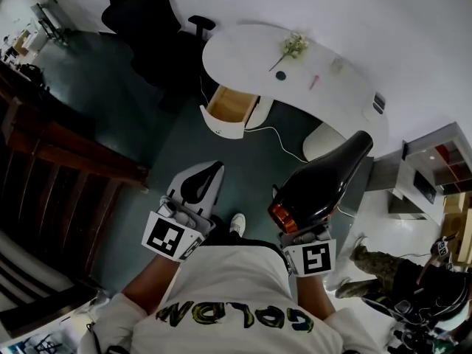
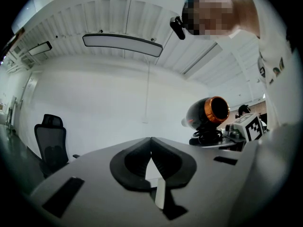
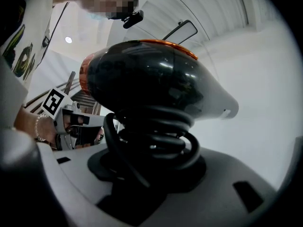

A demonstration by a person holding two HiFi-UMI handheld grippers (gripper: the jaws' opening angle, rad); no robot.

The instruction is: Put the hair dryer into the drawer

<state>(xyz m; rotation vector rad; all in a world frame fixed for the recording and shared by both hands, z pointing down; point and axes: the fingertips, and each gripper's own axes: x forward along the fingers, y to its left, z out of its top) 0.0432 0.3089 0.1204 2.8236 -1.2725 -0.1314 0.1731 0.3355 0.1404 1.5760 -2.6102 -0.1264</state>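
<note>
Plainly, the dryer [image 1: 324,183] sits in the right tongs [image 1: 304,228], held above the dark floor [image 1: 243,161] in front of the person and well apart from the drawer [image 1: 232,105]. In the head view its glossy black body slants up and to the right. The orange ring [image 1: 279,216] at its back end is nearest the person, and the narrow nozzle points toward the tabletop [image 1: 346,87].

The right gripper view shows the dryer [image 3: 151,79] filling most of the picture. Its black cord [image 3: 156,136] is wound in coils round the handle, and the right tongs [image 3: 151,164] are closed on that wrapped handle.

The left tongs [image 1: 198,181] hang level beside it, a little to its left, and carry nothing. In the left gripper view the left tongs [image 2: 150,143] have their jaw tips meeting, with only the white wall showing through the small gap behind them. The dryer [image 2: 206,113] appears off to the right there.

Farther out, the drawer stands pulled open at the left end of the curved white tabletop, its wooden inside showing. A sprig of flowers [image 1: 293,46] lies on the tabletop. A black chair [image 1: 147,21] stands to its left, and a thin white cable [image 1: 284,142] trails over the floor below.
</note>
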